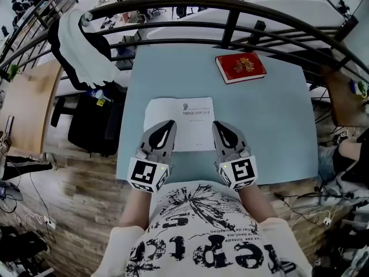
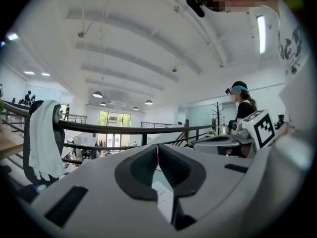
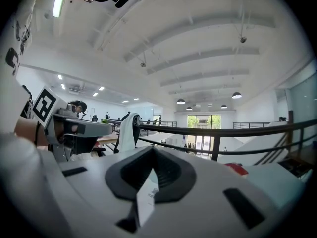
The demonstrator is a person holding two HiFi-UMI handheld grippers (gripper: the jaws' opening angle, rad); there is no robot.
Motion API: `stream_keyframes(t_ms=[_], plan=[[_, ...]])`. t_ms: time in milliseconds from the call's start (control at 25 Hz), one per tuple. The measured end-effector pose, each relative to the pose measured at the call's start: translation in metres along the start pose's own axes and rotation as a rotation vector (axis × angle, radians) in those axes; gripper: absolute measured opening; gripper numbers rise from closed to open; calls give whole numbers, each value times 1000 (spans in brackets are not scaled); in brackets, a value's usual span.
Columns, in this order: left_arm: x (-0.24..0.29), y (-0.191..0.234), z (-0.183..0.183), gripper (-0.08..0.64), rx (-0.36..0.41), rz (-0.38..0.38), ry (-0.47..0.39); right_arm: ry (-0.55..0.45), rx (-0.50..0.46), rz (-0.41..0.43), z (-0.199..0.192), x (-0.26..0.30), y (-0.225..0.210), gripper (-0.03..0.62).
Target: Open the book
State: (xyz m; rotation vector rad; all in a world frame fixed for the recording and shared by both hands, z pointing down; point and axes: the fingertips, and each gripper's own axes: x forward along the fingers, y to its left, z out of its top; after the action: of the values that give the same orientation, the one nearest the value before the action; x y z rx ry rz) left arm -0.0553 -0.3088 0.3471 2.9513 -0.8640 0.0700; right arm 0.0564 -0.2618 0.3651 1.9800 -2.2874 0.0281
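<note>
Book (image 1: pixel 179 123), thin and white, lies flat on the worktop (image 1: pixel 277 131) under the tips of the left hand-held gripper (image 1: pixel 168 123) and right hand-held gripper (image 1: pixel 219 124), seemingly not yet opened. A red book (image 1: pixel 240 67) sits shut well beyond. Left gripper view: jaws together, empty. Right gripper view: likewise.

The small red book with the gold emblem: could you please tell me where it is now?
In the head view the red book lies on the far right part of the pale blue table, beside the black railing, beyond the white printed sheet.
</note>
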Motion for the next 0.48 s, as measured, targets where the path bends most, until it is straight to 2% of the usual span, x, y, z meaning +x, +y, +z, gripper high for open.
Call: stream_keyframes(t_ms=[480], plan=[[-10, -7, 8, 23, 22, 6, -22, -5, 1, 10, -1, -4, 2, 9]])
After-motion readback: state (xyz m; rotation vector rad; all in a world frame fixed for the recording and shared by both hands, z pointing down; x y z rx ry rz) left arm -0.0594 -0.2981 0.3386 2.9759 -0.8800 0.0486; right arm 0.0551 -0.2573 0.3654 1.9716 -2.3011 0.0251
